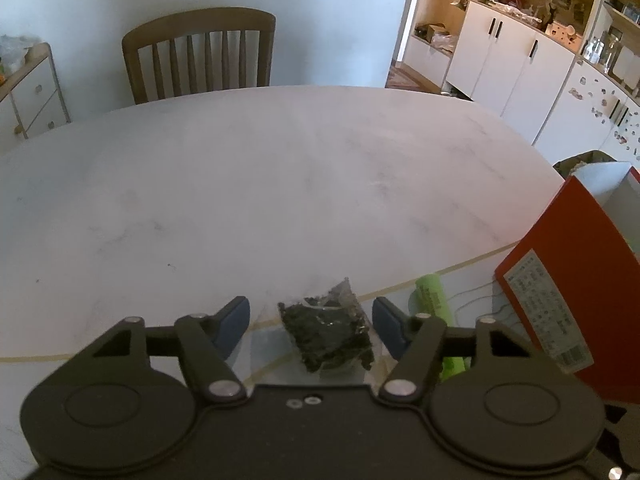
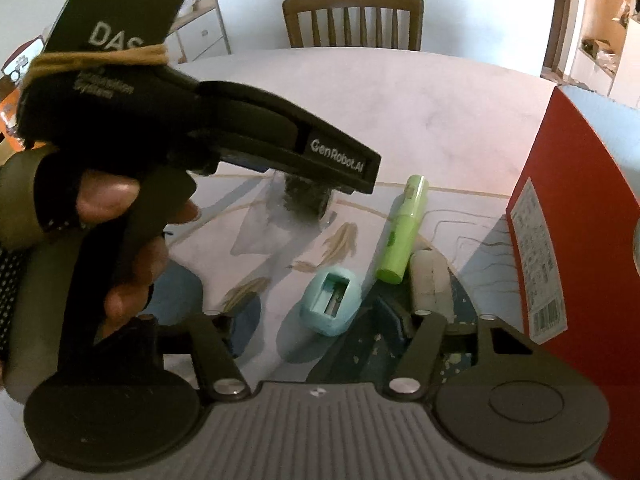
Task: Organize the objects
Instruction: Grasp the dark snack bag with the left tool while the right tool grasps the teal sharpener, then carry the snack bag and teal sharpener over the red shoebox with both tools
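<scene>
**Inspector:** State of the left claw?

**Assessor:** Spread wide and holding nothing. The clear packet of dark flakes lies flat on the desk between its blue pads, touching neither. The packet appears to be the item in hand.

**Inspector:** And the right claw?

**Assessor:** Also parted and empty, low over the desk, with the blue pencil sharpener between its fingers. Contact cannot be confirmed.

**Inspector:** Recommended method for the packet?

**Assessor:** In the assessor's judgement, the left claw should drop until the pads straddle the bulk of the flakes, not the thin plastic edge, then close gently; the film looks slippery and the contents crushable.

**Inspector:** Surroundings and obstructions?

**Assessor:** The green tube lies just beside the packet on its right, close to the right-hand pad, and could be nudged on closing. A white eraser-like block sits near the tube. The red box stands further right, the likely destination, though that is a judgement. From the right wrist view, the left claw's body and the person's gloved hand crowd the packet.
</scene>
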`<move>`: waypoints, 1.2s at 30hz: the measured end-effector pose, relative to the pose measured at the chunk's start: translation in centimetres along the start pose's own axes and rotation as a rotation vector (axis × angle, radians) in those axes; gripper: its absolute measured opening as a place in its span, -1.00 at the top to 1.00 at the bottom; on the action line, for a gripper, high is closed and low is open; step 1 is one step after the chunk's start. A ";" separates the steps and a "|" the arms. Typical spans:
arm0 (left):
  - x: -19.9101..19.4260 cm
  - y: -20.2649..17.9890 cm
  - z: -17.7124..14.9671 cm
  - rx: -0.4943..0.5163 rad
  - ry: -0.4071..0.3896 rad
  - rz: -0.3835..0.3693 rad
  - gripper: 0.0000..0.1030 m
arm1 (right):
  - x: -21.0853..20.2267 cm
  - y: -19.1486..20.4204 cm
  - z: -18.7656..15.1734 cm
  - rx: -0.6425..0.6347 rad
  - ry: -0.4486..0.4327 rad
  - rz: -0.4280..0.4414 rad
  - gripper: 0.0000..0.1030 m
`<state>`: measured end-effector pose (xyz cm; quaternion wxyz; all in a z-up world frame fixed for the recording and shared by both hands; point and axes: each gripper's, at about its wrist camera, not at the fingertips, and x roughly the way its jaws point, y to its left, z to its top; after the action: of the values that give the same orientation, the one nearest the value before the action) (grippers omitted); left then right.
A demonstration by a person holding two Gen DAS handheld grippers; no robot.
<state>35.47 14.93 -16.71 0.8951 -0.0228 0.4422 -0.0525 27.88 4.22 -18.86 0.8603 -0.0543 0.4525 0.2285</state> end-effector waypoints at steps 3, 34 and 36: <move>-0.1 -0.1 -0.1 0.004 -0.002 -0.012 -0.08 | 0.1 0.2 0.2 -0.013 0.002 -0.010 0.09; -9.3 -2.1 -0.4 -0.040 -0.092 -0.031 0.33 | -8.9 -0.8 0.0 0.014 -0.107 0.011 0.39; -10.4 -2.6 -0.6 -0.040 -0.100 -0.033 0.33 | -10.1 -1.1 -0.1 0.016 -0.119 0.008 0.39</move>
<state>28.52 13.50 -8.61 0.9144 -0.0506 0.3976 -0.0573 23.37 -0.25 -10.96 0.8851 -0.0320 0.4027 0.2312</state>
